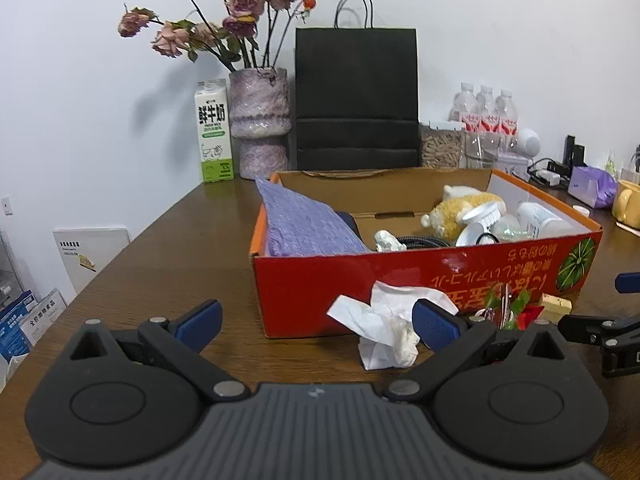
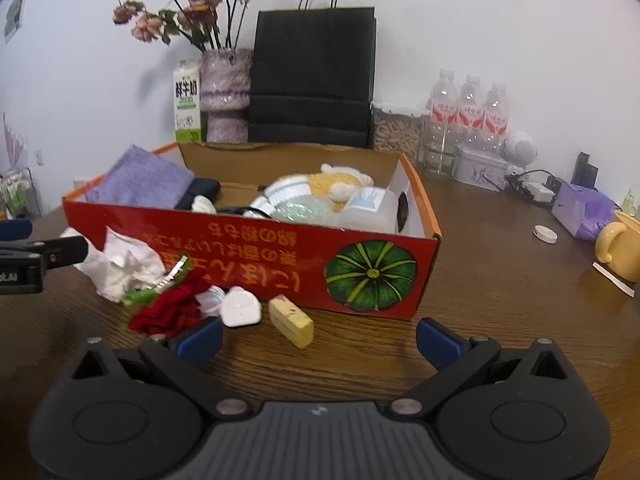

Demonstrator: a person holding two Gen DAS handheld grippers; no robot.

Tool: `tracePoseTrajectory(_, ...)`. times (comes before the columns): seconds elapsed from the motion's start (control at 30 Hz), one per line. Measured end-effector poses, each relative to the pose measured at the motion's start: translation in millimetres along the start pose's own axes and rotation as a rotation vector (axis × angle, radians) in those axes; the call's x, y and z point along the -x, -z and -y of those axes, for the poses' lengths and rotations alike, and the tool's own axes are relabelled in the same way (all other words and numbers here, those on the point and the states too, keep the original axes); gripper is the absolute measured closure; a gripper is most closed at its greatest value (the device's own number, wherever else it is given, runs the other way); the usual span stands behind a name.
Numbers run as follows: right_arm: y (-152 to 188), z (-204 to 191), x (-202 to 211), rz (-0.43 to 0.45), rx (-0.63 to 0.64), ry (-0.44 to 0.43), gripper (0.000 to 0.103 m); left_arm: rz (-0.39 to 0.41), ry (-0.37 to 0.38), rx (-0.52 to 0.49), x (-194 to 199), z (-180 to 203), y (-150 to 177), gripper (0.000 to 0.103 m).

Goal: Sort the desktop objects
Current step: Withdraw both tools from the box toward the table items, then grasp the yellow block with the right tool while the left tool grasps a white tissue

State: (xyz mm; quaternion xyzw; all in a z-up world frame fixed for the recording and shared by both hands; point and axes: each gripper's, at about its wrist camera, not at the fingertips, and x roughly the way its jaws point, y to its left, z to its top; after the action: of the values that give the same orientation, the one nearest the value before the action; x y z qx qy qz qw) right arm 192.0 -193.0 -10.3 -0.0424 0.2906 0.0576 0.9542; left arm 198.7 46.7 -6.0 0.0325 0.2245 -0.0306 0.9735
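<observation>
A red cardboard box (image 1: 360,280) (image 2: 248,252) stands on the wooden table and holds a purple cloth (image 1: 304,224), a yellow plush toy (image 1: 460,208), white jars and a cable. In front of it lie crumpled white tissue (image 1: 380,320) (image 2: 120,264), a red knitted flower (image 2: 172,308), a white charger (image 2: 240,306) and a yellow eraser block (image 2: 292,320). My left gripper (image 1: 316,320) is open, its right fingertip beside the tissue. My right gripper (image 2: 320,340) is open just short of the eraser and the flower.
Behind the box stand a milk carton (image 1: 214,132), a vase of dried roses (image 1: 260,120), a black paper bag (image 1: 356,96), a pellet jar and water bottles (image 2: 468,108). At the right are a yellow mug (image 2: 620,244), a purple pack (image 2: 584,208) and a white cap (image 2: 545,234).
</observation>
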Motion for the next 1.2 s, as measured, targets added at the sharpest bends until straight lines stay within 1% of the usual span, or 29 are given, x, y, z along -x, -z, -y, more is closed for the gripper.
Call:
tracePoseTrajectory(0.03,0,1,-2,-0.006,0.004,0.002,0.002,-0.007,0.004,-0.003,-2,1,0,0.0)
tracePoseTrajectory(0.2,-6,1,-16,-0.037,0.023,-0.033,0.016,-0.029,0.02,-0.015,-11,8,-1,0.0)
tracePoseTrajectory(0.27,-8,0,-21,-0.042,0.027,-0.05,0.025,-0.04,0.025,-0.019,-14,10,-2,0.0)
tracePoseTrajectory(0.3,-8,-1,-22,-0.041,0.027,-0.06,0.027,-0.046,0.028,-0.02,-16,11,-2,0.0)
tracePoseTrajectory(0.37,-10,-1,-25,-0.044,0.026,-0.078,0.04,-0.057,0.032,-0.02,-20,12,-2,0.0)
tracePoseTrajectory(0.4,-10,-1,-26,-0.046,0.024,-0.087,0.043,-0.064,0.035,-0.02,-21,13,-2,0.0)
tracePoseTrajectory(0.43,-10,-1,-27,-0.049,0.021,-0.095,0.05,-0.07,0.039,-0.021,-23,13,-2,0.0)
tracePoseTrajectory(0.47,-10,0,-28,-0.051,0.018,-0.105,0.063,-0.074,0.042,-0.021,-25,14,-2,0.0)
tracePoseTrajectory(0.5,-9,1,-29,-0.055,0.011,-0.121,0.071,-0.078,0.045,-0.021,-26,14,-1,0.0)
tracePoseTrajectory(0.53,-7,2,-28,-0.053,0.002,-0.137,0.086,-0.082,0.048,-0.021,-28,15,-2,0.0)
tracePoseTrajectory(0.57,-7,3,-27,-0.047,-0.002,-0.142,0.093,-0.085,0.05,-0.022,-29,16,-2,0.0)
tracePoseTrajectory(0.83,-5,8,-26,-0.038,-0.03,-0.138,0.093,-0.121,0.07,-0.013,-38,19,-1,0.0)
tracePoseTrajectory(1.03,-5,5,-26,-0.039,-0.016,-0.126,0.093,-0.124,0.076,0.004,-39,20,-2,0.001)
tracePoseTrajectory(1.1,-5,5,-26,-0.039,-0.013,-0.125,0.093,-0.135,0.085,0.015,-39,19,-2,0.004)
tracePoseTrajectory(1.2,-5,4,-26,-0.041,-0.011,-0.122,0.093,-0.14,0.097,0.025,-39,20,-2,0.019)
